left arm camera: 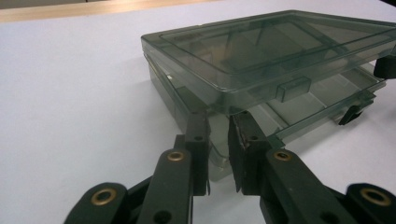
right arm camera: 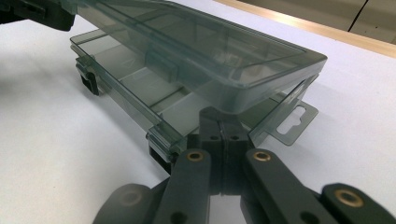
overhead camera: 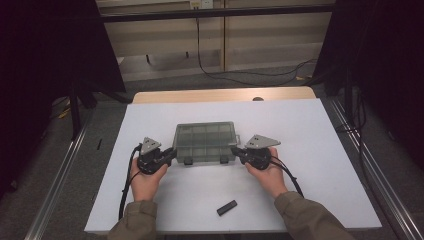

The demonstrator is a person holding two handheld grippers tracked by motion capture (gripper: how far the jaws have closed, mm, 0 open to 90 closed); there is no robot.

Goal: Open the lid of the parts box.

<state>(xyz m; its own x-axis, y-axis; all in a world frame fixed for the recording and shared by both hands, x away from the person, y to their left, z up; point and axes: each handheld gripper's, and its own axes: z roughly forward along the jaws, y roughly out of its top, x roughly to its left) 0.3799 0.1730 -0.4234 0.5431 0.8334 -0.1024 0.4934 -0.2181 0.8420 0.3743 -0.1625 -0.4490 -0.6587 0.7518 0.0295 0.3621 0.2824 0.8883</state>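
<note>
Smoky translucent plastic makes up the compartment box [overhead camera: 205, 142], which sits near the middle of the white table [overhead camera: 320, 150] with its lid [left arm camera: 275, 46] lifted a little off the tray at the front edge, the black latches hanging loose below. The left gripper [overhead camera: 170, 155] stands at the box's near left corner with its jaws slightly parted, straddling that corner without clearly pressing it; the right gripper [overhead camera: 239, 153] has its jaws closed together and pushed in under the lid's near right corner, so the lid seems to rest on them rather than being pinched. That is the weak spot, I judge: nothing clamps the lid, so a small sideways slip of the right jaws could let it drop shut, and a harder upward lever could drag or tip the light box across the smooth sheet, since the left jaws do not appear to pin it. A small black bar-shaped object [overhead camera: 227, 207] lies well apart near the front edge. A wooden strip borders the far side; beyond it are grey floor, trailing cables and dark curtains at both sides.
</note>
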